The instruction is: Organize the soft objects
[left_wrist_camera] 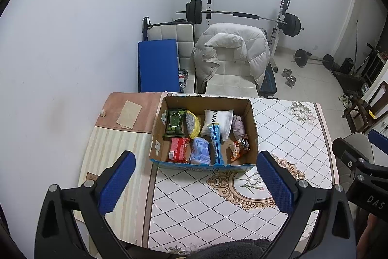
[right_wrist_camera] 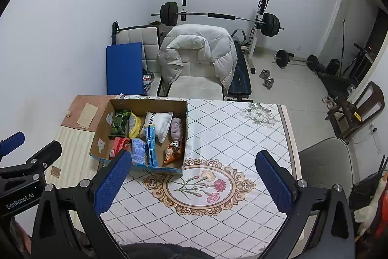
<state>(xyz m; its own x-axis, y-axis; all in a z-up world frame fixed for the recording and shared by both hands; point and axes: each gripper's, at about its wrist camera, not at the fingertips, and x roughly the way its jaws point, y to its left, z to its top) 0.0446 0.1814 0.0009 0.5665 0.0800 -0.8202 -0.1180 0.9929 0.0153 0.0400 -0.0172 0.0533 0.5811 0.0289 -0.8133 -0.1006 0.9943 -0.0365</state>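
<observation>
An open cardboard box (left_wrist_camera: 253,123) stands on the table and holds several soft packs: a green pack (left_wrist_camera: 174,122), a yellow pouch (left_wrist_camera: 192,126), a white bag (left_wrist_camera: 219,120), a red pack (left_wrist_camera: 179,148), a light blue pack (left_wrist_camera: 200,149), a long blue sachet (left_wrist_camera: 216,140), a purple cloth (left_wrist_camera: 238,124) and an orange pack (left_wrist_camera: 237,149). The box also shows in the right wrist view (right_wrist_camera: 101,135). My left gripper (left_wrist_camera: 196,182) is open and empty, held above the table in front of the box. My right gripper (right_wrist_camera: 194,183) is open and empty over the flower medallion (right_wrist_camera: 201,186).
The table carries a diamond-pattern cloth (left_wrist_camera: 286,132) and a striped mat (left_wrist_camera: 114,145). A paper piece (left_wrist_camera: 129,113) lies at the far left corner. Behind the table a chair with a white jacket (left_wrist_camera: 230,52), a blue pad (left_wrist_camera: 157,64) and a barbell rack (left_wrist_camera: 242,16) stand.
</observation>
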